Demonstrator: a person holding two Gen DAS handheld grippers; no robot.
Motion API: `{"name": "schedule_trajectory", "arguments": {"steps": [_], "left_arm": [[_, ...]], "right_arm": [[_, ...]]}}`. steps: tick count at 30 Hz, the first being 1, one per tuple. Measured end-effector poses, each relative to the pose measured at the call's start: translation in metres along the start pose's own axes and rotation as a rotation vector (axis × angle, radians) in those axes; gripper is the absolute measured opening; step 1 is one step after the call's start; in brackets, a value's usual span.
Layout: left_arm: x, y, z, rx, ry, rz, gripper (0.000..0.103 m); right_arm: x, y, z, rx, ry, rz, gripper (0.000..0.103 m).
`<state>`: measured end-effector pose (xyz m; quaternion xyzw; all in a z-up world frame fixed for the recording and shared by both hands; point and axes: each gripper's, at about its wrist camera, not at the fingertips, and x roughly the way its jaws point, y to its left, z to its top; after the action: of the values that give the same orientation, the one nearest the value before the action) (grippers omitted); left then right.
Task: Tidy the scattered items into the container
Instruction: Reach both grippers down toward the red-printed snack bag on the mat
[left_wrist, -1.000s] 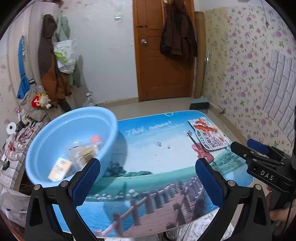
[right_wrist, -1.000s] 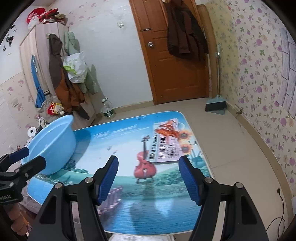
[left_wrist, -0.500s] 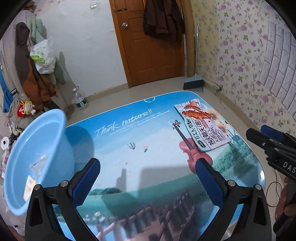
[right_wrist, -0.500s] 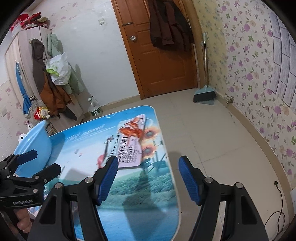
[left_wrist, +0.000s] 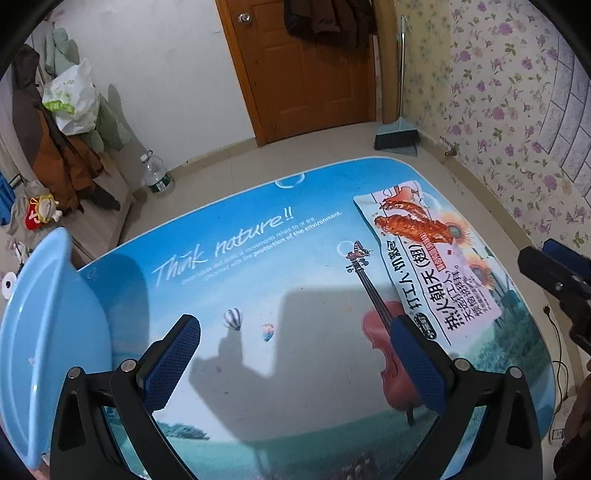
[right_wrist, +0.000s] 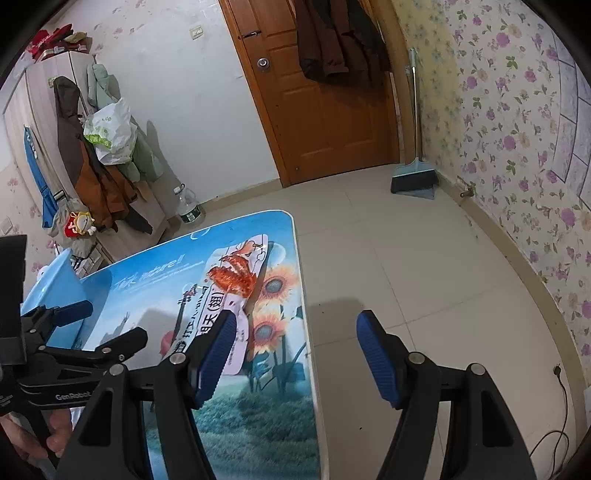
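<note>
both my grippers' fingers stay spread and empty; my left gripper has swung from basin toward snack packet, the next pickup.

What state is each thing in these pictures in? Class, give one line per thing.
Left gripper: open, fingers empty, above the table.
Right gripper: open, fingers empty, over the table's edge.
Snack packet: lying flat on the table, not held.
Basin: standing on the table's left end, contents hidden.
Door: shut.
Broom: upright against the wall.
Water bottle: upright on the floor.
</note>
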<state>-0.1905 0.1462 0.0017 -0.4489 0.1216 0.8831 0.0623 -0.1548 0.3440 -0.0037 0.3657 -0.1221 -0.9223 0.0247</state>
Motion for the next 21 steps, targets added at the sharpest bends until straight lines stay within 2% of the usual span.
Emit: {"name": "schedule_trajectory", "arguments": {"steps": [8,21], "left_arm": [[0.023,-0.008,0.002,0.023,0.058,0.007,0.103],[0.029,-0.02,0.009,0.035,0.053,-0.017,0.103]], "right_arm": [[0.018,-0.009,0.003,0.013,0.018,0.003,0.069],[0.029,-0.013,0.006,0.019,0.025,0.01,0.069]]}}
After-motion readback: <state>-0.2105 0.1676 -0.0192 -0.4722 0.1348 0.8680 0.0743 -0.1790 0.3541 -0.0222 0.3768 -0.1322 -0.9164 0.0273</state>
